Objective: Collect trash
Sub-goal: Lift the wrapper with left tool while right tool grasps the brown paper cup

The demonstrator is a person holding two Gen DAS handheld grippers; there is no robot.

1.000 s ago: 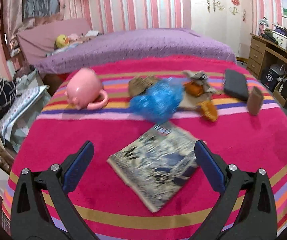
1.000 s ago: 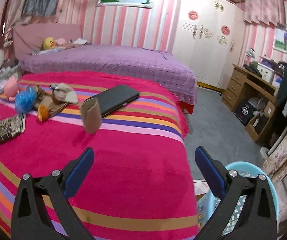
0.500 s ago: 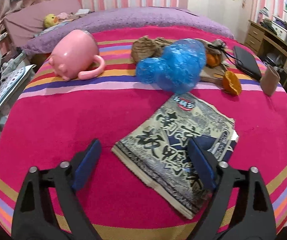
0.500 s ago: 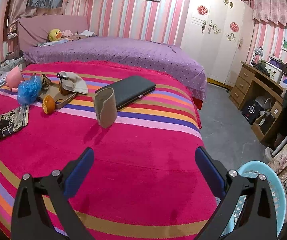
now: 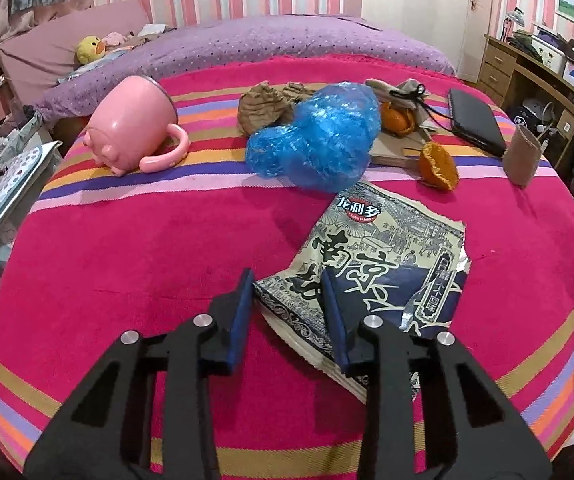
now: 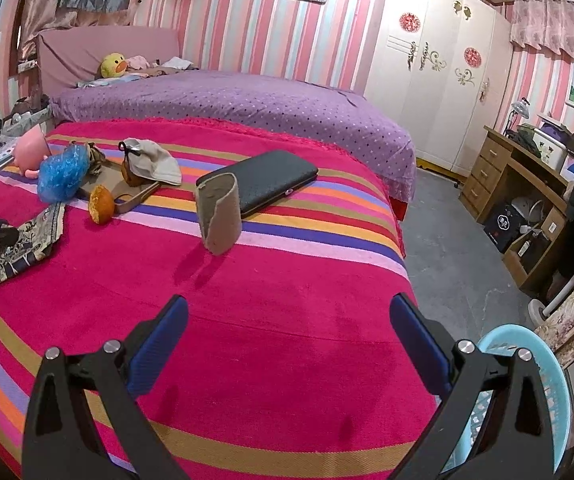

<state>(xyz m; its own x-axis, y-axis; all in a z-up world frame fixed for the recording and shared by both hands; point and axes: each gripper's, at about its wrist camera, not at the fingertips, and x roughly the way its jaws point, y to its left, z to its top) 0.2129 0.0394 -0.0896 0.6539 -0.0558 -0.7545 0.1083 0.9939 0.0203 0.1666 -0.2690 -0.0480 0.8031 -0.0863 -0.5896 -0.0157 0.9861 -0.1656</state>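
Closing L gripper [image 5: 287, 296] on snack wrapper [image 5: 371, 276] corner.
Jaws closing, corner between pads, no pinch yet; I'd get under the edge w/o snagging blanket [image 5: 127, 264]. R gripper [image 6: 287, 328] wide open, empty.

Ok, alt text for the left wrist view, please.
The left gripper is closing on the near corner of an empty snack packet lying on a striped pink blanket. Behind lie a crumpled blue plastic bag and a tipped pink mug.

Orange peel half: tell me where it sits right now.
In the left wrist view the orange peel half lies right of the blue plastic bag, just beyond the snack wrapper on the striped blanket.
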